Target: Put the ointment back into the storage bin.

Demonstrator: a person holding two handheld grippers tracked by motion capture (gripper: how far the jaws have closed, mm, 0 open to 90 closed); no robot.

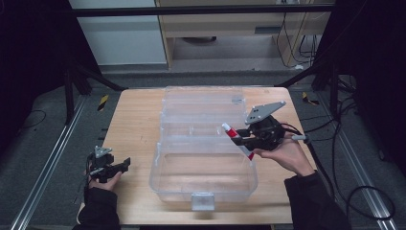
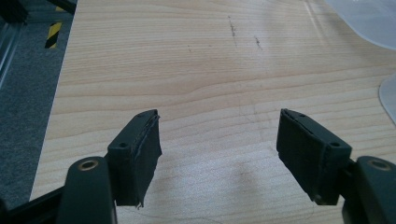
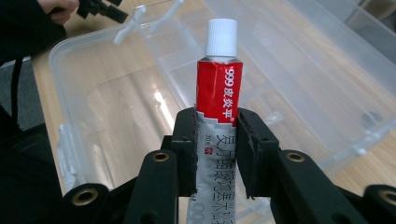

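A red and white ointment tube [image 3: 218, 88] with a white cap is clamped between the jaws of my right gripper [image 3: 217, 140], which is shut on its lower half. In the high view the right gripper [image 1: 244, 140] holds the tube [image 1: 233, 136] above the right rim of a clear plastic box [image 1: 167, 184] that stands open with its lid [image 1: 203, 101] laid back. My left gripper [image 1: 125, 164] rests low over the table to the left of the box. Its jaws stand wide apart with bare wood between them [image 2: 219, 140].
The wooden table [image 1: 134, 120] carries the box in its middle. The box's front latch [image 1: 202, 201] faces the near edge. Black frame bars and cables lie around the table, and grey floor runs to the left and right.
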